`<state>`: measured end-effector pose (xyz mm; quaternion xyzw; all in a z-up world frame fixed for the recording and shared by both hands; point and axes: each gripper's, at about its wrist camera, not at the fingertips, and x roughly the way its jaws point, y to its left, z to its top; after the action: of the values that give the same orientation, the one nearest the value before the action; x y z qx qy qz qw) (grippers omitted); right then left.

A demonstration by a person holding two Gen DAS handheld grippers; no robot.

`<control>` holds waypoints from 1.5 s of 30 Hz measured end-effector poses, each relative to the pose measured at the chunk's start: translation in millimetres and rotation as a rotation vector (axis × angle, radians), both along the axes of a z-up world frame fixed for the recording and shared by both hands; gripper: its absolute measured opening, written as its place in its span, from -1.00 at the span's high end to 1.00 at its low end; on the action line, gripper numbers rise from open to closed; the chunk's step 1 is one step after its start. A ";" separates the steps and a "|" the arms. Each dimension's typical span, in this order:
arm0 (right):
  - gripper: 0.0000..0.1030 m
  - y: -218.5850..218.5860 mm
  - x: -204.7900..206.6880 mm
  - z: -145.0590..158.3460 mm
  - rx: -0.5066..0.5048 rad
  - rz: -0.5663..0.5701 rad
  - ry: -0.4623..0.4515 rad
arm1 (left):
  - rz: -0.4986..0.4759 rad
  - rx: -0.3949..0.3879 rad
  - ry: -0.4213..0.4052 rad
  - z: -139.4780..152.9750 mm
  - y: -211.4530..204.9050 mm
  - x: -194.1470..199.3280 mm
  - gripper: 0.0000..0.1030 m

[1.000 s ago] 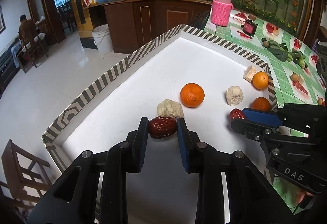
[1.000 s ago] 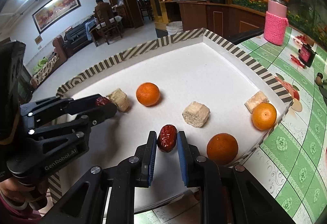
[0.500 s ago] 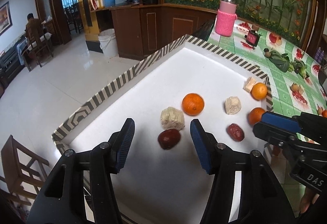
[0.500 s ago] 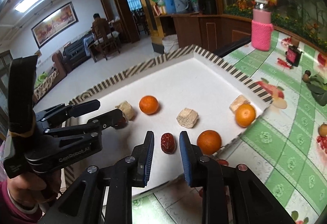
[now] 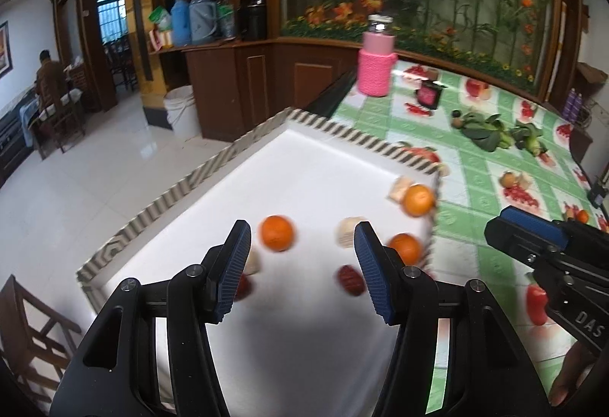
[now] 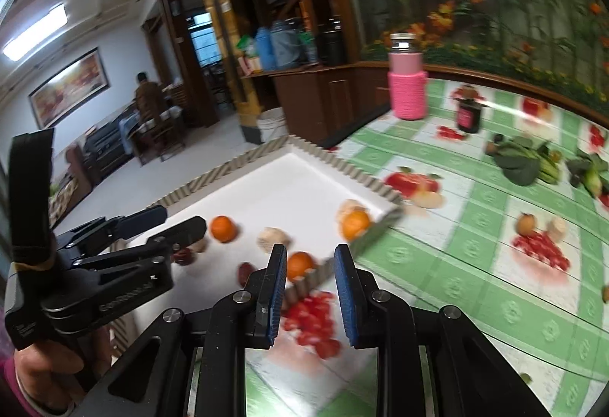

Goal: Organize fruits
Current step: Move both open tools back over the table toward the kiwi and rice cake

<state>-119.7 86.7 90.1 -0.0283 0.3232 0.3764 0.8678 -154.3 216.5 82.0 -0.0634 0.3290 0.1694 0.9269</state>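
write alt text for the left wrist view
The open left gripper hovers empty over a white tray holding three oranges, two red dates and pale chunks. The right gripper enters at right above a green tablecloth.

Left gripper (image 5: pixel 302 266) and right gripper (image 6: pixel 310 287), jaws wide apart, nothing held.

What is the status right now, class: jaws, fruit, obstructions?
Left gripper open, empty. Right gripper open, empty. Two red dates and three oranges lie loose on the white tray. Nothing blocking.
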 end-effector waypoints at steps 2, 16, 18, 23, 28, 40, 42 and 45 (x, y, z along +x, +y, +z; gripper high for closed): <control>0.52 -13.0 2.5 0.4 -0.005 -0.039 -0.014 | -0.021 -0.003 -0.006 2.7 -11.5 5.3 -0.11; 0.41 -98.2 15.3 -0.2 0.004 -0.234 -0.017 | -0.177 0.006 -0.007 5.1 -89.6 41.7 -0.11; 0.39 -111.7 19.7 -2.4 -0.006 -0.266 -0.006 | -0.196 0.008 -0.005 4.5 -99.3 46.6 -0.11; 0.37 -137.6 30.2 -7.9 0.000 -0.327 0.017 | -0.233 0.015 0.002 1.9 -118.0 57.2 -0.11; 0.36 -160.2 35.7 -11.0 -0.008 -0.370 0.025 | -0.254 0.013 0.015 -2.4 -128.6 68.6 -0.11; 0.36 -198.2 49.0 -24.7 -0.020 -0.437 0.067 | -0.288 -0.025 0.061 -16.1 -138.8 90.9 -0.10; 0.36 -201.2 50.4 -26.1 -0.025 -0.441 0.071 | -0.292 -0.018 0.066 -17.1 -142.1 93.9 -0.11; 0.35 -205.6 52.5 -27.9 -0.033 -0.446 0.076 | -0.296 -0.015 0.074 -18.8 -145.7 99.3 -0.11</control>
<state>-67.1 -118.9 62.2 0.0442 0.3602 0.1706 0.9161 -55.1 70.8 63.2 -0.0148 0.3698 0.0309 0.9285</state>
